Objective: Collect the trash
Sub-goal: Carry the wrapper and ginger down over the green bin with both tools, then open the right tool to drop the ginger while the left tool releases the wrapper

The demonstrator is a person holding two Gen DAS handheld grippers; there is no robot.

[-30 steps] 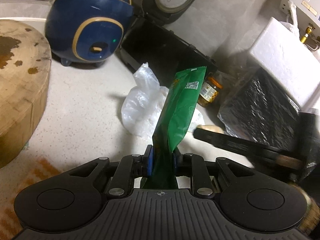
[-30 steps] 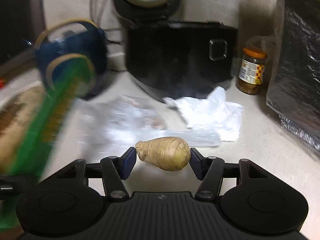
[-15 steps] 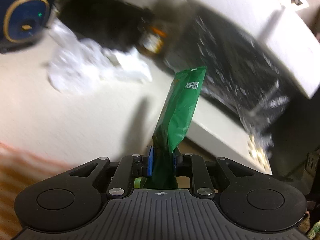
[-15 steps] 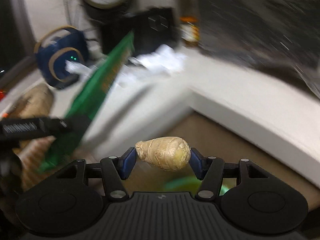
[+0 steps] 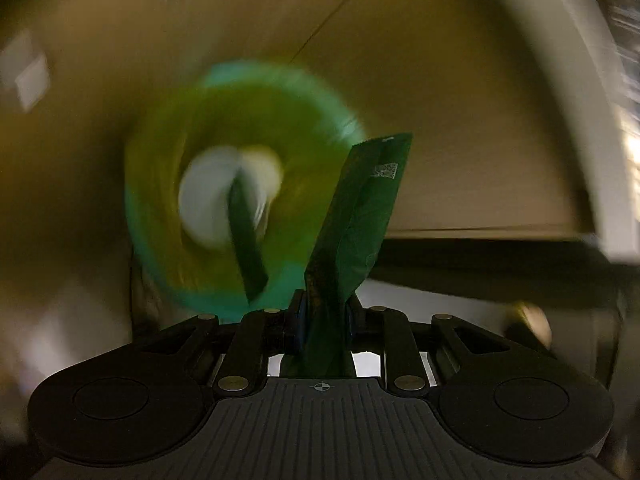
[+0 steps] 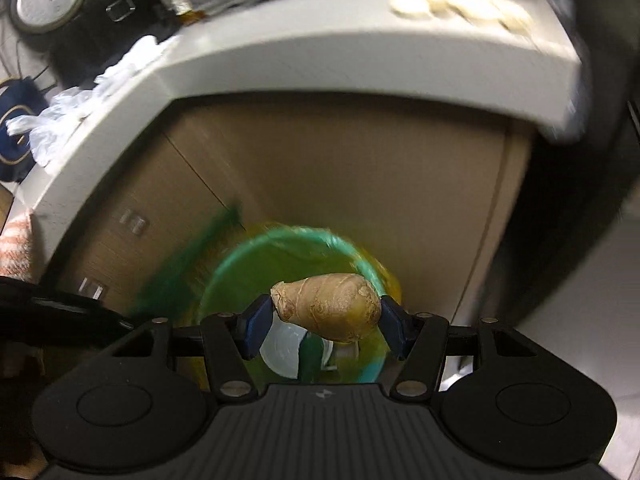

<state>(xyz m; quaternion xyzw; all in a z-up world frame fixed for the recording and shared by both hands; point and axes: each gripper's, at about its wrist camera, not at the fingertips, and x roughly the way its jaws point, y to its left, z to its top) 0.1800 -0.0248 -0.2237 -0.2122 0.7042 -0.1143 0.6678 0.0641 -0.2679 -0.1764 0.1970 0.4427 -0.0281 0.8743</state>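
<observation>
Dim, motion-blurred, fisheye-warped edges

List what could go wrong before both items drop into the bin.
The tall green foil wrapper leans toward the right rim of the green-lined round bin; released now, it may land outside. The knobbly beige ginger root sits over the bin's far edge and might bounce out. Both views are blurred, so aim looks unsettled.

Glossy green plastic wrapper (image 5: 360,216); rough, matt ginger (image 6: 328,306).
</observation>
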